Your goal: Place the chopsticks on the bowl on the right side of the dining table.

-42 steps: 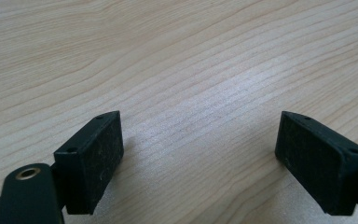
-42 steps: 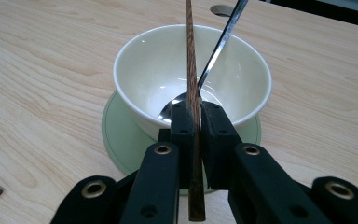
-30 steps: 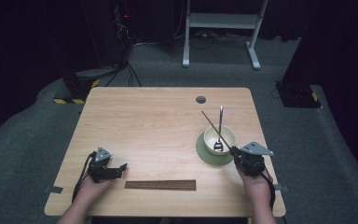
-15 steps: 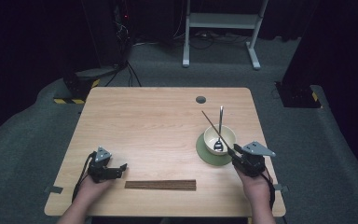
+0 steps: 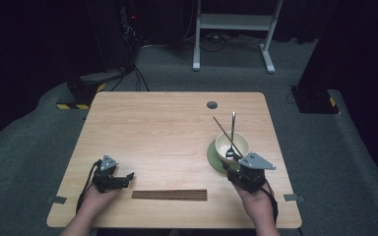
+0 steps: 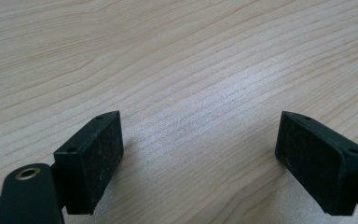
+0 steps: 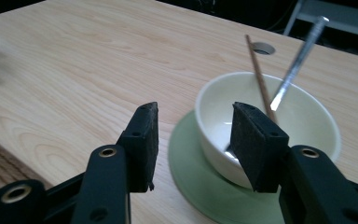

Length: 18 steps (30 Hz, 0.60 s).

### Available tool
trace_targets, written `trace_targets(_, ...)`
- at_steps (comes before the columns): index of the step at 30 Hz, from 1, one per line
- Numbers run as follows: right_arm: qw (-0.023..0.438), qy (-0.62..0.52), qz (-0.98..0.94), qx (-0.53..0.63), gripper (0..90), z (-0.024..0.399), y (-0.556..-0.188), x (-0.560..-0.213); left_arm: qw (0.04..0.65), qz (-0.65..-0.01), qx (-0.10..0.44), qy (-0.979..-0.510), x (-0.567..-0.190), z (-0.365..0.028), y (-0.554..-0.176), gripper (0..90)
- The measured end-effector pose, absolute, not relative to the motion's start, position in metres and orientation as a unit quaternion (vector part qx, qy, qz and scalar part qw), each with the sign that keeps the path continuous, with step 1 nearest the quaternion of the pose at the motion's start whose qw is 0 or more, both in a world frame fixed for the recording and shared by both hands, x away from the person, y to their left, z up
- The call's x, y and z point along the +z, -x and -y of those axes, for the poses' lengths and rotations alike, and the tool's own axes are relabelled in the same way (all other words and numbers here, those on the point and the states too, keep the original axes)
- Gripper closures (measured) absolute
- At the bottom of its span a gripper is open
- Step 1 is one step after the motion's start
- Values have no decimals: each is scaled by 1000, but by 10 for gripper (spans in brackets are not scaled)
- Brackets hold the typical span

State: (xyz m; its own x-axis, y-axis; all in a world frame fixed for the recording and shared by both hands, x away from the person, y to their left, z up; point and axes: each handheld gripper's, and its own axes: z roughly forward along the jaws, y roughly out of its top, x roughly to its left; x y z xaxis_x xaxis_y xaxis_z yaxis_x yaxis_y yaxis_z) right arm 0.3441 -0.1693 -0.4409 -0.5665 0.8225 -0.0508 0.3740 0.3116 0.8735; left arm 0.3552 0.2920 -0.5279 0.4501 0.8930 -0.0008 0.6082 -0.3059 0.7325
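Observation:
A cream bowl (image 5: 232, 146) stands on a green saucer (image 5: 213, 158) at the right of the table. A brown chopstick (image 5: 222, 128) and a metal spoon (image 5: 233, 127) lean in it, handles pointing away from me. My right gripper (image 5: 230, 170) sits just in front of the saucer. In the right gripper view the right gripper (image 7: 193, 140) has just been opening, with nothing between its pads; the bowl (image 7: 307, 121), chopstick (image 7: 257, 74) and spoon (image 7: 298, 63) lie beyond them. My left gripper (image 5: 128, 178) rests at the front left. In its own view the left gripper (image 6: 200, 158) is open over bare wood.
A dark striped wooden strip (image 5: 169, 194) lies along the front edge of the table (image 5: 152, 123) between my hands. A round cable hole (image 5: 211, 104) sits near the far edge. Grey carpet, a white frame and dark equipment surround the table.
My right gripper has drawn back a little from the bowl toward the front edge, and its jaws stand wider apart. The left gripper has stayed put.

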Motion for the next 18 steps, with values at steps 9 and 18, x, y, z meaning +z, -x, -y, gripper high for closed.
trace_targets(9,220,-343,-803,436,537,130,-335,-458,340,-481,209,-781,-528,-292,-355,152)
trace_targets(18,174,-321,-830,422,599,110,-332,-484,340,-481,209,-781,-528,-292,-355,151)
